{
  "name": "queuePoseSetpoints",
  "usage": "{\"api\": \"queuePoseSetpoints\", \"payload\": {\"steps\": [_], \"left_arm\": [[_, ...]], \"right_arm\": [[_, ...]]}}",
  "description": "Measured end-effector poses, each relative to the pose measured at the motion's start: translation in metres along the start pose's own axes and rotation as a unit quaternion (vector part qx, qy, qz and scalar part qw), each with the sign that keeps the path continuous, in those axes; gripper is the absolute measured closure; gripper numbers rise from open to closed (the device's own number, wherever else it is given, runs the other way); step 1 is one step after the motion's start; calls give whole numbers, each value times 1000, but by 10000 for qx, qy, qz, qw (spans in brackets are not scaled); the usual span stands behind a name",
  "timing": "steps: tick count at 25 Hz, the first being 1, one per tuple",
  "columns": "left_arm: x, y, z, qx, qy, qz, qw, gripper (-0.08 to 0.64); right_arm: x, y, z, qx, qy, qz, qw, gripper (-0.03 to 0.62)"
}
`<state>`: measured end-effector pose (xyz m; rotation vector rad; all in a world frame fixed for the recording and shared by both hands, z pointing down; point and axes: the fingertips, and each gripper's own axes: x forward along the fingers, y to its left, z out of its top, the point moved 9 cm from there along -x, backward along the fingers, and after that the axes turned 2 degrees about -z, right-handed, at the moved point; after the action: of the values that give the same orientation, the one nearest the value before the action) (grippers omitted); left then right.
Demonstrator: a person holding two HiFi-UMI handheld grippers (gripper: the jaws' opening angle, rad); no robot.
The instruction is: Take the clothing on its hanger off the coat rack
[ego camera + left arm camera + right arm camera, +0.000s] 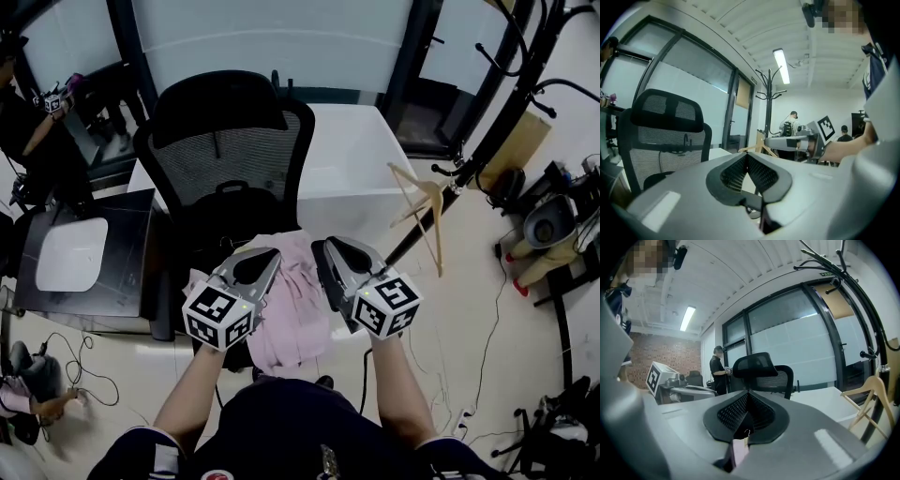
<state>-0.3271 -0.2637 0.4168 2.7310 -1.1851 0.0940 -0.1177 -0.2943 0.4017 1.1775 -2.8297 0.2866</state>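
Note:
A pink garment (292, 305) lies crumpled on the seat of a black mesh office chair (225, 155). An empty wooden hanger (427, 211) hangs on the black coat rack (506, 122) at the right, also in the right gripper view as hanger (869, 401) and rack (867, 310). My left gripper (273, 253) and right gripper (328, 249) are held side by side, nearly level, above the garment. The left gripper's jaws (746, 154) are shut with nothing between them. The right gripper's jaws (748, 393) meet at the tips; pink cloth (739, 452) shows through the slot under them.
A white table (347, 159) stands behind the chair. A dark side table with a white pad (70, 253) is at the left. Cables run over the floor (478, 356) at both sides. Other people stand in the room's background (717, 369).

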Motion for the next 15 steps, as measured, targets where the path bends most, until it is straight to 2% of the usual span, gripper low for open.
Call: {"api": "queuePoseSetpoints", "payload": {"steps": [15], "left_arm": [[6,-10,-2,-16,50,-54,10000,549]], "right_arm": [[-4,-1,6,-74,-63,89,9999,592]]}}
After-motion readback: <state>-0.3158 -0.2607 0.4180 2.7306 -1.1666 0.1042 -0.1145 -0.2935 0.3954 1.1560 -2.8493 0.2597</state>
